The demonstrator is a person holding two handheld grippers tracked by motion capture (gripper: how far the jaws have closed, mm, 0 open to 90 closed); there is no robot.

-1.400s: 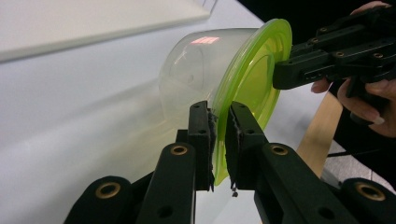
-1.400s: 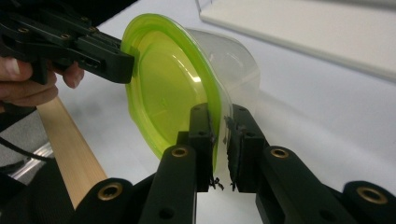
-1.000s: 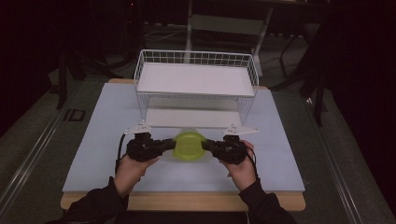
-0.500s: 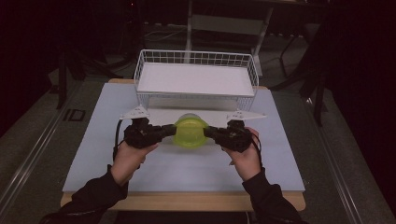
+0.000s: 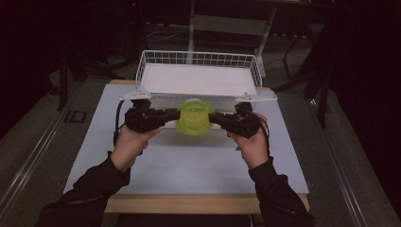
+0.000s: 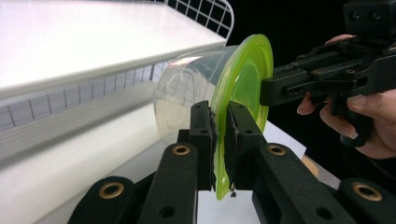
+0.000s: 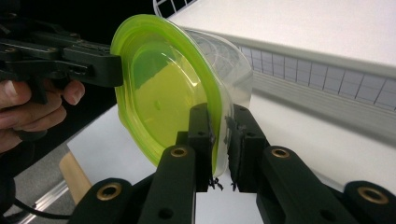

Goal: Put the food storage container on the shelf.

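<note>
Container (image 5: 194, 118) tilted on edge between both grippers; left gripper (image 5: 174, 115), right gripper (image 5: 213, 118) each clamp rim.

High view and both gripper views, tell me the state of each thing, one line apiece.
Container: green lid on, tipped on its side, held off the table.
Left claw: shut on the lid's rim.
Right claw: shut on the opposite rim.
Wire basket: upright, nothing inside.
</note>
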